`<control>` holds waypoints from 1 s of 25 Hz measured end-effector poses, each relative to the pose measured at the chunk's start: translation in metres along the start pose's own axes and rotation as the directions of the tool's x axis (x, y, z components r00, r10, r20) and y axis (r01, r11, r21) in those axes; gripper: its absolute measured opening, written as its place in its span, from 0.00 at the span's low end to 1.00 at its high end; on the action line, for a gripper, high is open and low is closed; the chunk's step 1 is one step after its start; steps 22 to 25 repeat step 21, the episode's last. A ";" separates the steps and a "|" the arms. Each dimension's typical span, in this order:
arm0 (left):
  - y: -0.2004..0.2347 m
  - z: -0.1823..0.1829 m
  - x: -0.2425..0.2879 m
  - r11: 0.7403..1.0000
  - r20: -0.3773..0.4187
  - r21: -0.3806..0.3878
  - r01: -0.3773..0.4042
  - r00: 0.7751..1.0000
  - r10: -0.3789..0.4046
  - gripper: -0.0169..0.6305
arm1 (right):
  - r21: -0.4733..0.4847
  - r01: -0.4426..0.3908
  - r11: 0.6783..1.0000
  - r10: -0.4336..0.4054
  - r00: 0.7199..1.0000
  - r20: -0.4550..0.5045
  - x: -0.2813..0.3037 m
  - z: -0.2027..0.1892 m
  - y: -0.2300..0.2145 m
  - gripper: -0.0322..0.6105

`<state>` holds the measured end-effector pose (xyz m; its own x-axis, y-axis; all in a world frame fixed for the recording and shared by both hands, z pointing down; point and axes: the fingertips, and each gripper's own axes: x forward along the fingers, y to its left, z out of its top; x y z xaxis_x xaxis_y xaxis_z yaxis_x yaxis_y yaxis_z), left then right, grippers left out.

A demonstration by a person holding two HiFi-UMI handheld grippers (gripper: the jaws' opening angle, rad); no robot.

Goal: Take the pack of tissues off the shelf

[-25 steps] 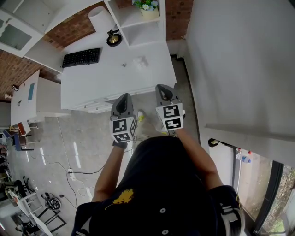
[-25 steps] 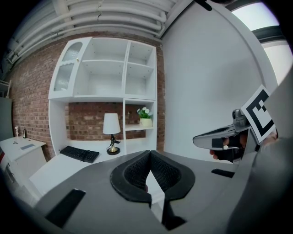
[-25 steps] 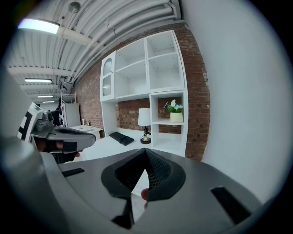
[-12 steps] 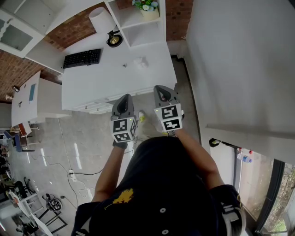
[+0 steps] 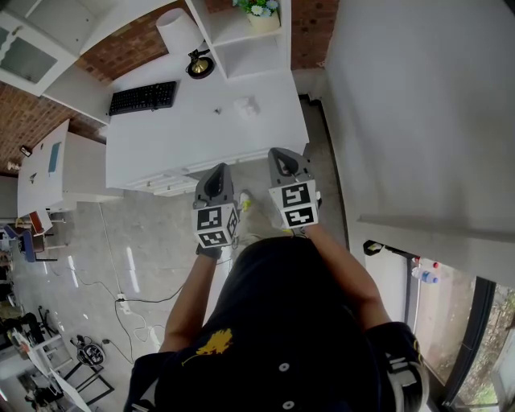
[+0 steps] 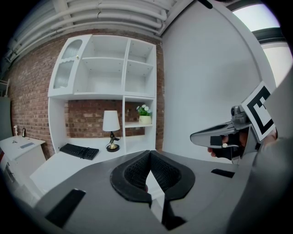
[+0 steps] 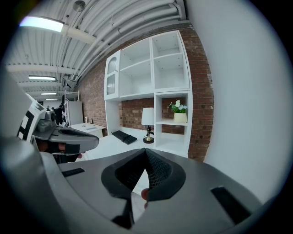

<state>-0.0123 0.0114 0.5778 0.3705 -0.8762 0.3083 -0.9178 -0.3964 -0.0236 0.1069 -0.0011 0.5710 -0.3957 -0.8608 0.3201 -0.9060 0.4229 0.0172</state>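
Step in hand: not settled by these views. A small pale packet (image 5: 245,106), judged to be the pack of tissues, is seen flat on the worktop (image 5: 177,137), just in front of the shelf unit (image 5: 241,44) and its lower open bay, not on a shelf board. Two stages are fitted: the packet already taken down and set there, or that spot being the shelf level meant and the packet waiting. The packet is not made out in either gripper view.

The left gripper (image 5: 217,170) and right gripper (image 5: 283,154) are held side by side at the worktop's front edge, well apart from the shelf unit. The fingers of both are clenched tip to tip, with nothing held between them.

Any grasp of the packet would call for parted fingers and a low, flat approach, since it is judged thin and soft.

Around: a flower pot (image 5: 261,20) is in the shelf unit. A lamp (image 5: 179,32) and keyboard (image 5: 142,98) are left of the shelf unit. A small dark item (image 5: 217,113) lies near the packet, in front of the shelf unit. Nothing is seen between the grippers and the packet.
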 end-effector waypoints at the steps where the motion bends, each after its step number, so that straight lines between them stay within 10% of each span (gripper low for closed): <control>1: 0.000 0.000 0.000 1.000 0.000 -0.001 0.000 1.000 0.000 0.05 | 0.000 -0.001 1.000 0.001 1.000 0.000 0.000 0.000 0.000 0.05; 25: -0.001 -0.021 0.003 1.000 -0.048 -0.017 0.009 0.999 -0.009 0.05 | -0.015 0.032 0.999 -0.032 0.999 -0.021 0.002 -0.010 -0.008 0.05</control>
